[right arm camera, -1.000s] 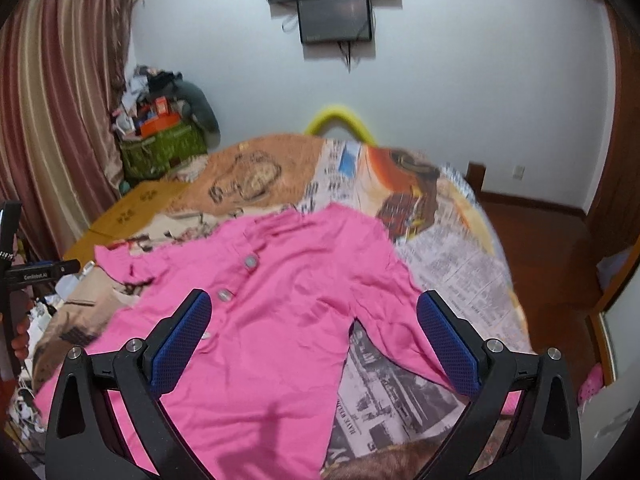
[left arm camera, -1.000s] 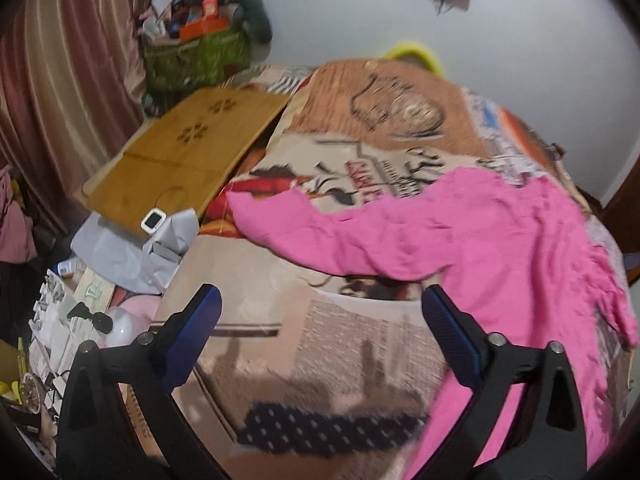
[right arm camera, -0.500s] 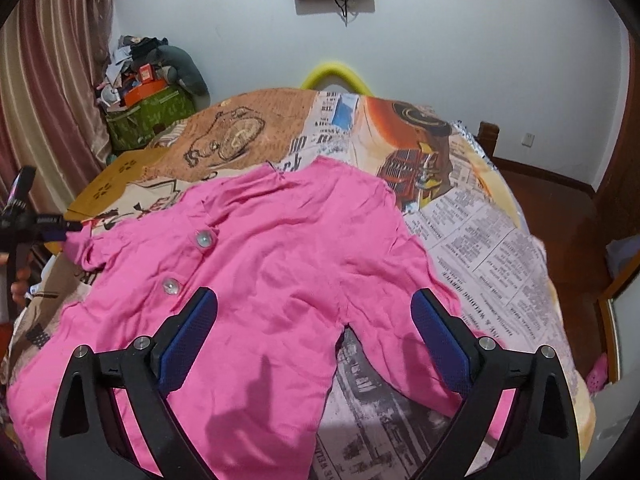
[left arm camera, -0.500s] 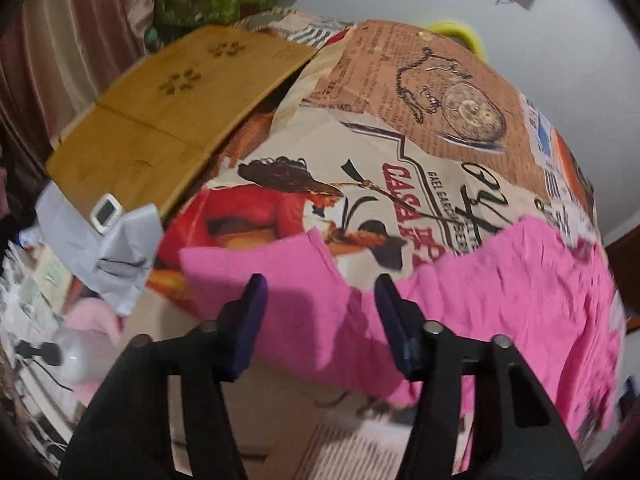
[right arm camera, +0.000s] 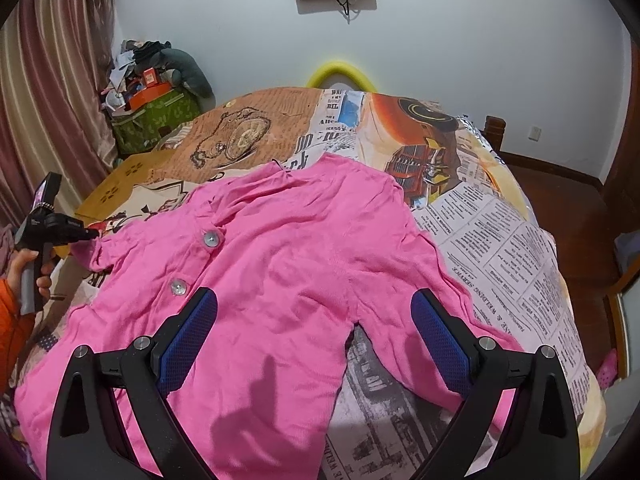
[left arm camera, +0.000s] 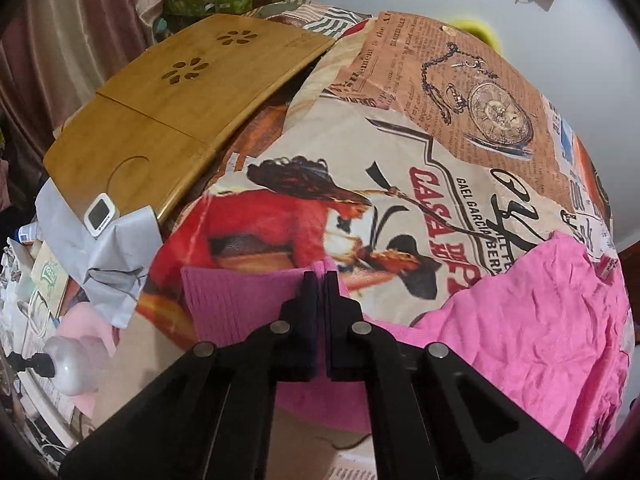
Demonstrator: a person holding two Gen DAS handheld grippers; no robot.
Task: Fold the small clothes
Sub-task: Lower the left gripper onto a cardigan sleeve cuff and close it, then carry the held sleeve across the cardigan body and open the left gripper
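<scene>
A pink buttoned top (right arm camera: 280, 264) lies spread flat on the bed, two buttons showing. In the left wrist view my left gripper (left arm camera: 320, 280) is shut on the ribbed cuff of its left sleeve (left arm camera: 240, 304), with the body of the top (left arm camera: 540, 320) to the right. The left gripper also shows at the far left of the right wrist view (right arm camera: 86, 234), pinching that sleeve end. My right gripper (right arm camera: 314, 332) is open and empty, hovering over the top's lower part near the right sleeve (right arm camera: 448, 312).
The bed has a newspaper-print cover (right arm camera: 500, 240). A bamboo lap tray (left arm camera: 168, 120) lies at the bed's left edge, with grey cloth (left arm camera: 100, 256) and a white bottle (left arm camera: 76, 368) below it. A cluttered green bag (right arm camera: 152, 116) stands by the curtain. Wooden floor (right arm camera: 560, 192) lies to the right.
My left gripper moved down onto the sleeve cuff and closed on it. My right gripper moved lower and closer over the top, staying open.
</scene>
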